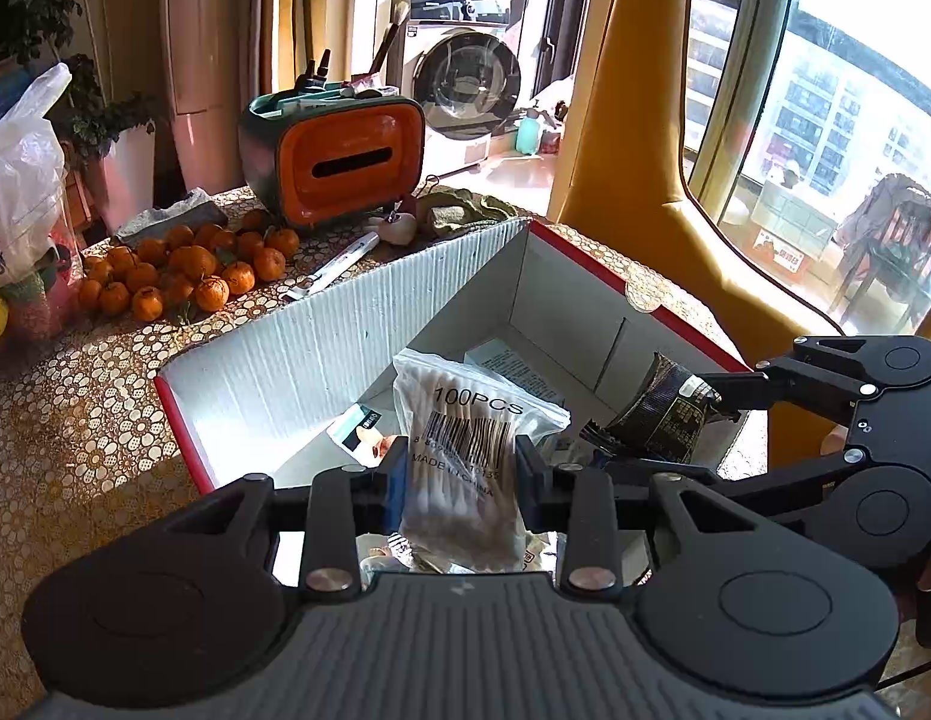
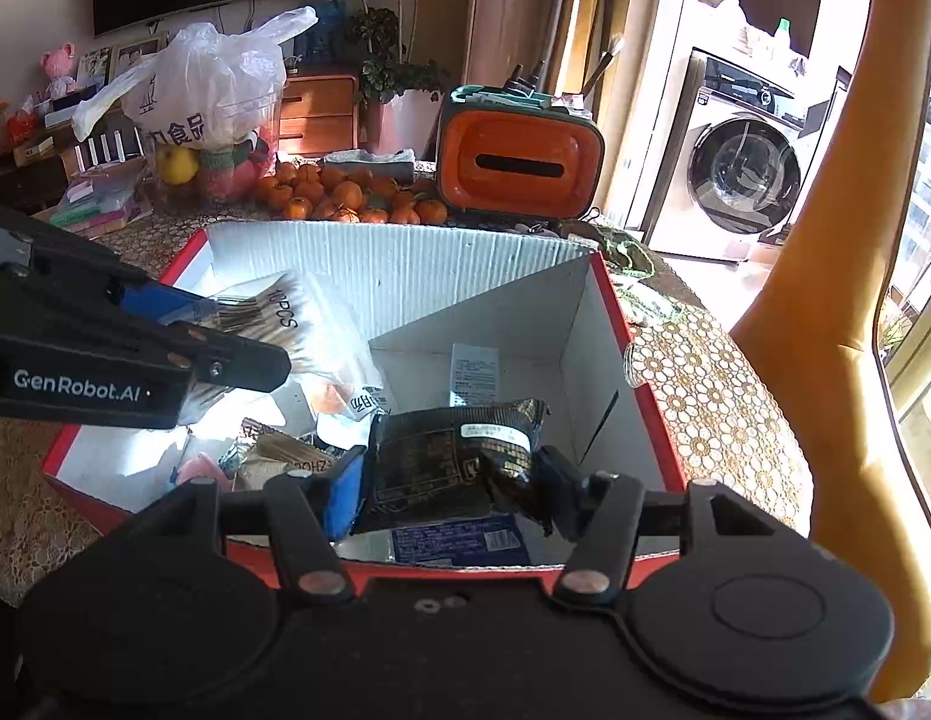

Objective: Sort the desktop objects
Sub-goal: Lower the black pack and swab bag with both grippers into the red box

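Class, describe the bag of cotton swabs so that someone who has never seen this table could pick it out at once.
Find the red-edged white cardboard box on the patterned table, in front of the orange tissue holder. Above it, the left gripper pinches a clear bag of cotton swabs. Unlike the dark packet in the right gripper beside it, it is see-through and printed "100PCS" over a barcode.

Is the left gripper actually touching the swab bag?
Touching. The left wrist view shows the left gripper with both fingers pressed into the swab bag, pinching it in above the box.
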The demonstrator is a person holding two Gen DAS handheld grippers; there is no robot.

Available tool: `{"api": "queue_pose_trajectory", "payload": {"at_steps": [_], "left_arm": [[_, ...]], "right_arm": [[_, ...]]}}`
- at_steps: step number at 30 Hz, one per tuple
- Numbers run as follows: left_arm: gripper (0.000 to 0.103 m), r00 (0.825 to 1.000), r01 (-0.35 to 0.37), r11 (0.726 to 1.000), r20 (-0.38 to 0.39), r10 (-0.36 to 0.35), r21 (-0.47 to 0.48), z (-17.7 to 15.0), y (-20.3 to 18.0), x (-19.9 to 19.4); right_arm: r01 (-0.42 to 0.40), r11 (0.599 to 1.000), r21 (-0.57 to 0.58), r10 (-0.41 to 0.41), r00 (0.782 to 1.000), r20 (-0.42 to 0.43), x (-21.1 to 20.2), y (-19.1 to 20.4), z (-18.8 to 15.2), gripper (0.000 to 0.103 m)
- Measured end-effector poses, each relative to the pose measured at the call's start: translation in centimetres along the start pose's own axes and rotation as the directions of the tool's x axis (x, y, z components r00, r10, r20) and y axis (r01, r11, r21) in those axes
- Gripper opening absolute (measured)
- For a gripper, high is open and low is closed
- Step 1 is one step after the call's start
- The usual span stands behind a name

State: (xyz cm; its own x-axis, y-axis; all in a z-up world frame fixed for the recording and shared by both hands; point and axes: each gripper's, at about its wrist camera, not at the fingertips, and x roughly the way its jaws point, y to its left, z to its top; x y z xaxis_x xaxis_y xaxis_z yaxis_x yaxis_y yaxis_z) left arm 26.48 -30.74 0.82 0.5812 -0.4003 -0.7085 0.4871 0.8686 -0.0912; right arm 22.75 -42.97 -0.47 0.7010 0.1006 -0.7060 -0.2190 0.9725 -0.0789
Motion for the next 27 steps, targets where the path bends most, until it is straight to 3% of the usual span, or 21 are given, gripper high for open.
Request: {"api": "queue_pose_trajectory", "payload": {"at_steps": [11, 18, 27], "left_arm": [[0.033, 0.997, -0.013, 1.000, -0.073, 0.015, 0.024, 1.7, 0.0, 4.9], [0.034, 0.991, -0.023, 1.000, -0.132, 0.023, 0.003, 1.8, 0.5, 7.3], [0.034, 0.978, -0.034, 0.999, -0.206, 0.032, -0.005, 1.7, 1.1, 9.2]], "right_arm": [[-0.042, 0.999, 0.015, 0.043, 0.994, -0.101, 3.0, -0.7, 1.1, 0.060], [-0.063, 0.998, -0.017, 0.060, 0.985, -0.164, 4.8, 0.0, 1.1, 0.060], [-0.080, 0.996, 0.027, 0.084, 0.970, -0.226, 6.5, -0.4, 1.1, 0.060]]}}
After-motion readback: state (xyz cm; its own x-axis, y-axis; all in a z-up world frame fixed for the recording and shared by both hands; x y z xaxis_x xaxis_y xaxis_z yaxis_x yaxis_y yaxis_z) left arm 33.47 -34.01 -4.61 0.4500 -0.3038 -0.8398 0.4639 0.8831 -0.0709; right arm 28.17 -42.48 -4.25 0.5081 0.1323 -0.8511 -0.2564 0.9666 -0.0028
